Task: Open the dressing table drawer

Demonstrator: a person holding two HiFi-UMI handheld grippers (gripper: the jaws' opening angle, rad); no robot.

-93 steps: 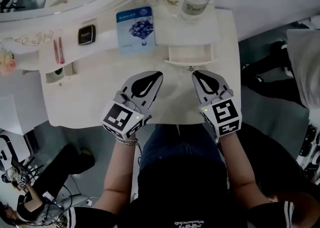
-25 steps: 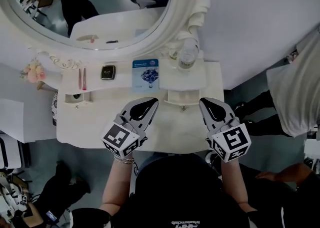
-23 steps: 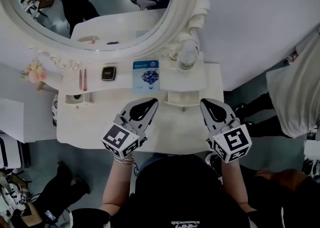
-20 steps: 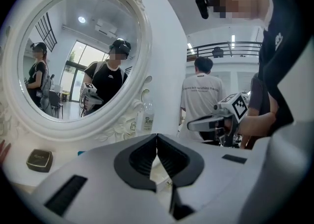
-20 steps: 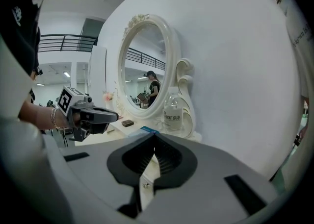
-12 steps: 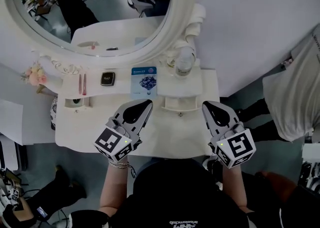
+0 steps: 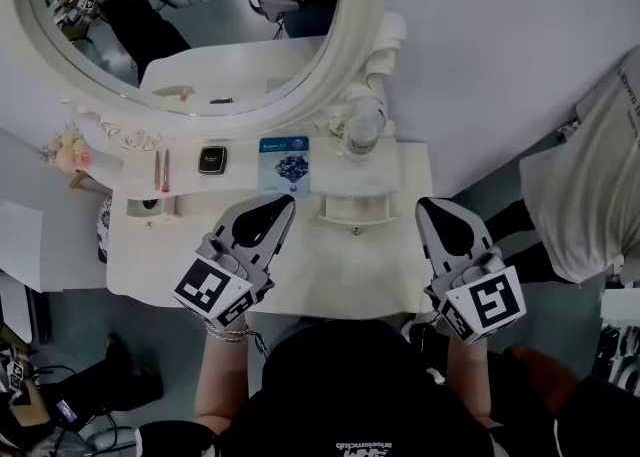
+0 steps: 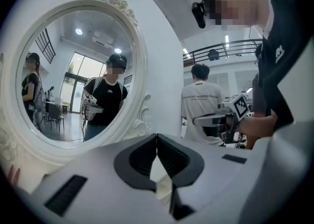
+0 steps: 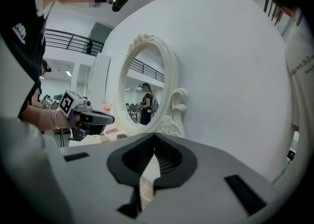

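Both your left gripper (image 7: 288,201) and right gripper (image 7: 424,205) are pressed together, empty. Ahead between them, the drawer (image 7: 354,211) looks pulled out, so little seems left.

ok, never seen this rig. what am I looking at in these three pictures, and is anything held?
No robot: a person holds a two-jaw gripper in each hand. The head view is from a camera on the person's head, looking steeply down: the left gripper and right gripper are over a white dressing table. The other two views come from cameras riding on each gripper, looking along its jaws. Both show the jaws together with nothing between them, so nothing is held. At the back of the table lie a blue sachet, a dark compact and pink tubes; a clear bottle stands by the oval mirror. The small drawer looks pulled out.
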